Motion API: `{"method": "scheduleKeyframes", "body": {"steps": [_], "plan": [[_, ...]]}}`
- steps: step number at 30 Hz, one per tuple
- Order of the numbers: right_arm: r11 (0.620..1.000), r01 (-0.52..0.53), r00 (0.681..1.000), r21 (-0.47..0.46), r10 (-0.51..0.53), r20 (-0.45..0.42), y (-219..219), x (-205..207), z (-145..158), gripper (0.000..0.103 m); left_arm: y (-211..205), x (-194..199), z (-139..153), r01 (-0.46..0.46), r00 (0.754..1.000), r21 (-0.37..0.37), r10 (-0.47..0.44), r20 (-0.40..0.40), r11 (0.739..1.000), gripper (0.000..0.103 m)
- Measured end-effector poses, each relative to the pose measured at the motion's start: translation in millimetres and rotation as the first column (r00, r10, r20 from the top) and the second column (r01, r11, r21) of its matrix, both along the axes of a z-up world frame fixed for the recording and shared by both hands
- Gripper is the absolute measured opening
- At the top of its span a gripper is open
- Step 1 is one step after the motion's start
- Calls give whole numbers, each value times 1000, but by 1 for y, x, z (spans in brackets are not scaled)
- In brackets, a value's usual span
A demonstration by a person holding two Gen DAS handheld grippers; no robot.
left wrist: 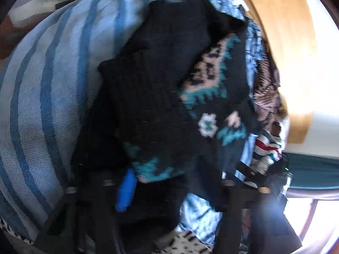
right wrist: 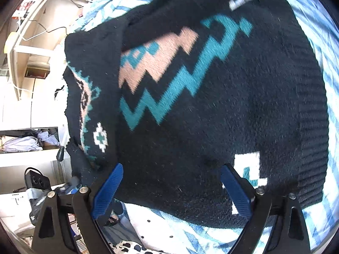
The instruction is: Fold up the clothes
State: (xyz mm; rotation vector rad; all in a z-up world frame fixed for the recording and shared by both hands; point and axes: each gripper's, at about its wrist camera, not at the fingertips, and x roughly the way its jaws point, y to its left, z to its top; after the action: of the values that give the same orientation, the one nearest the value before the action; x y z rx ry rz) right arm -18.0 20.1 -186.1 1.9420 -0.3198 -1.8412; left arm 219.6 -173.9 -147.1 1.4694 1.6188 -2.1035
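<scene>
Black knit sweater (right wrist: 211, 105) with teal and pink zigzags lay on blue striped bedding (left wrist: 42, 84). Right hand-held gripper (right wrist: 171, 190) stood released at its 6 o'clock edge. Left hand-held gripper (left wrist: 180, 190) was spread apart, sweater between the fingers, ungripped.

Left view motion-blurred; window (left wrist: 313, 218) glare lower right; fisheye edges warped, dark.
</scene>
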Motion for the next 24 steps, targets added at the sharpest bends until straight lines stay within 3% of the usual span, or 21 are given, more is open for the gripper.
{"method": "scheduleKeyframes", "body": {"steps": [4,6,10,13,18,20,24], "plan": [[999,-16,999,-42,14,-46,-20,-19,16,91,-6,-12,53,39,991,-81,-49,-125,996,72],[997,-22,997,-76,16,-81,-39,-30,28,89,-18,-36,74,36,984,-138,-59,-168,990,72],[989,-15,989,-148,-7,-145,-53,-75,44,83,-29,-95,99,37,981,-227,-78,-177,973,72],[984,10,992,-180,-33,-122,-66,-113,36,81,-39,-148,93,42,982,-239,-84,-167,970,72],[988,52,997,-149,-59,-45,-80,-148,8,69,-57,-216,47,29,985,-103,-46,-165,994,72],[989,32,998,-144,-41,-56,-81,-152,9,55,-59,-234,44,33,984,-137,-56,-166,990,70],[993,-28,996,-113,17,-93,-98,-148,8,48,-45,-263,36,105,986,-281,-137,-95,954,64]]}}
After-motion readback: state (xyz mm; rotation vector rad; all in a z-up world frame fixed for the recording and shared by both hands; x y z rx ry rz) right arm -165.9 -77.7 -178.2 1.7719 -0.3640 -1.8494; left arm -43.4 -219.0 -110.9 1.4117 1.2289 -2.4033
